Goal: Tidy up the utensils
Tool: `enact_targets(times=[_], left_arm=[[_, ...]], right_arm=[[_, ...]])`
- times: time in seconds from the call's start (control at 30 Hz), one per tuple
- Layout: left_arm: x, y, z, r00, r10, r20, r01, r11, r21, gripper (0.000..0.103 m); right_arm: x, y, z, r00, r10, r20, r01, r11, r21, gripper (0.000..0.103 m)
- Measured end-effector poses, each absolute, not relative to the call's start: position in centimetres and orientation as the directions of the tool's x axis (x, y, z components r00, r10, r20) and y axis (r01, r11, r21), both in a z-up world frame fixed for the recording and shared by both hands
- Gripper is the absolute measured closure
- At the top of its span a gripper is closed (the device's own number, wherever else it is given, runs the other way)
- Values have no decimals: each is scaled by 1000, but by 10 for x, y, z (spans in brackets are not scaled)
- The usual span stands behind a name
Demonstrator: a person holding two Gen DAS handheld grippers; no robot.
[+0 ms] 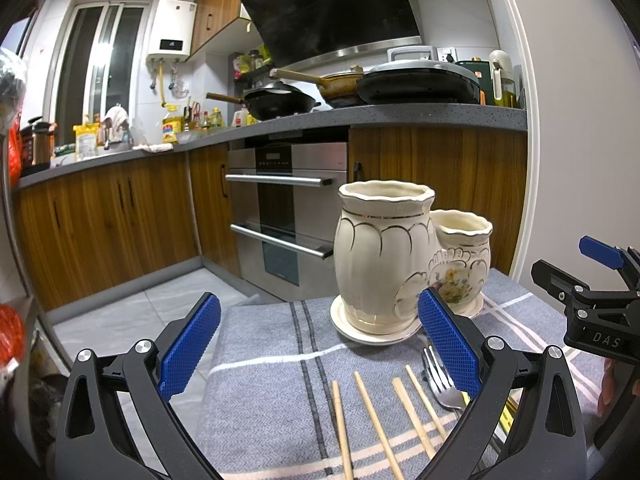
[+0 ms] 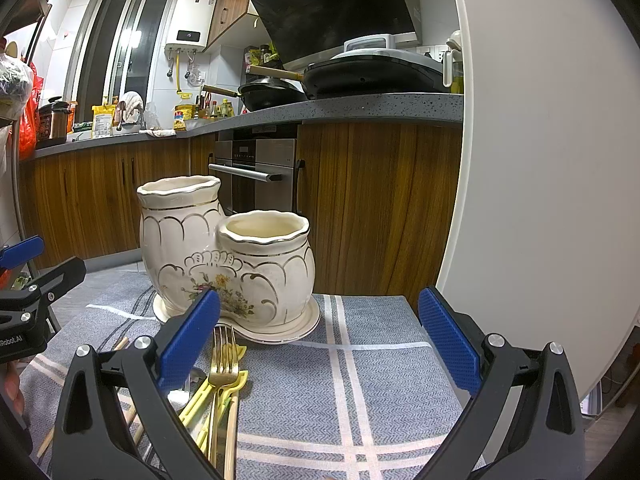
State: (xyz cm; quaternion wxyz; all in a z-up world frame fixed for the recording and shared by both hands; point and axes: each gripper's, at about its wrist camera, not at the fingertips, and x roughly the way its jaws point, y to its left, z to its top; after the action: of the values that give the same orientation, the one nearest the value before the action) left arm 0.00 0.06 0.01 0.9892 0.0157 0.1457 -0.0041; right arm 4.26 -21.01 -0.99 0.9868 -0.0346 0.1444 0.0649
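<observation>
A cream ceramic holder with a tall pot [image 1: 384, 256] and a short pot [image 1: 464, 264] joined on one saucer stands on a grey checked cloth [image 1: 272, 392]; both pots [image 2: 228, 256] look empty. Several wooden chopsticks [image 1: 376, 428] and a silver fork [image 1: 440, 380] lie in front of it. A gold fork [image 2: 222, 364] lies on yellow utensils [image 2: 236, 380]. My left gripper [image 1: 320, 344] is open and empty above the chopsticks. My right gripper [image 2: 320, 344] is open and empty, right of the forks; it also shows in the left wrist view [image 1: 592, 280].
The cloth-covered table ends just behind the holder. Beyond it are wooden kitchen cabinets [image 1: 112, 224], an oven [image 1: 284, 208] and a worktop with pans [image 1: 280, 100]. A white wall edge [image 2: 540, 160] stands close on the right.
</observation>
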Motion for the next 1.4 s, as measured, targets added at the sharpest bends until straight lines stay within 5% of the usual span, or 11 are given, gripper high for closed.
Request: enact_targets(times=[1.4], left_arm=[[1,-1,1,957,-8,-289,17,999,29,5]], right_arm=[[43,-210,-10,949,118,-291,-138,989,-51,5]])
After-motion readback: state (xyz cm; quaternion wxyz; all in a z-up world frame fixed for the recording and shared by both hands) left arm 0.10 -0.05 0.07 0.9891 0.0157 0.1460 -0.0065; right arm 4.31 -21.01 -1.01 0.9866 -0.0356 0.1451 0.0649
